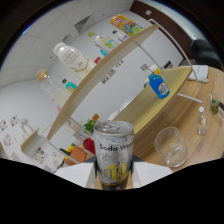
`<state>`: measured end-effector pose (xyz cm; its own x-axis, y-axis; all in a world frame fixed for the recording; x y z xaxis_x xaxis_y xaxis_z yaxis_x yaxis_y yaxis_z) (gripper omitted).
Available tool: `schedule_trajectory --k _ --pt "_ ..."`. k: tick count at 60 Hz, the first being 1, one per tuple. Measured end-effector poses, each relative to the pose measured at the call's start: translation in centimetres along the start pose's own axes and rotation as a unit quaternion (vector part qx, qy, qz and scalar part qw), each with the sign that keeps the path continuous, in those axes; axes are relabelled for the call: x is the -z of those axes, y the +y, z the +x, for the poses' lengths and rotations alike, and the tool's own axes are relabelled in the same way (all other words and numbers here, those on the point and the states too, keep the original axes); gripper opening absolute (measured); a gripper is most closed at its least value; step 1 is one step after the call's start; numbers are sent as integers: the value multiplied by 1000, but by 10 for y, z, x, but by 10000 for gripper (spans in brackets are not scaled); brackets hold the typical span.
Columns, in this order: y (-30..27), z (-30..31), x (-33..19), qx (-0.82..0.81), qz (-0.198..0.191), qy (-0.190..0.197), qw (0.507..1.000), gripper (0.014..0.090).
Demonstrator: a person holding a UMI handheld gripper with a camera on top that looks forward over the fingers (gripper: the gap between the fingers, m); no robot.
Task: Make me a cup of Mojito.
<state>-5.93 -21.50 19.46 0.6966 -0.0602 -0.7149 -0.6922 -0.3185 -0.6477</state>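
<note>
A silver soda water can [114,152] with yellow print near its base stands upright between the fingers of my gripper [114,176], which is shut on its lower part. The white pads [75,175] show at either side of the can. The can is held up off the surface and the whole view is tilted. An empty clear glass [170,145] stands on the wooden table [150,107] just ahead of the fingers, to the right of the can. A blue bottle [159,85] stands farther back on the table.
A small clear bottle [201,121] stands to the right of the glass. A slanted wooden shelf [107,62] carries a white bottle [70,56], a clear bottle [50,85] and orange packets [125,22]. Red and green items [90,142] sit behind the can.
</note>
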Motion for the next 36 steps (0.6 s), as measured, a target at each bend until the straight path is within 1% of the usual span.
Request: schedule_trajectory --k 6,14,21,27,34,36 --pt "-8 -6 0 -118 -1 -29 993 509" --pt "-23 -14 0 -288 -3 -84 954 508" --pt "-34 -11 2 -383 1 -105 918 507" --pt "-41 -11 3 -469 -3 -130 874 507" --pt "-60 -11 11 -583 -1 -174 794 506" --pt "-59 -11 7 -602 3 -181 778 504"
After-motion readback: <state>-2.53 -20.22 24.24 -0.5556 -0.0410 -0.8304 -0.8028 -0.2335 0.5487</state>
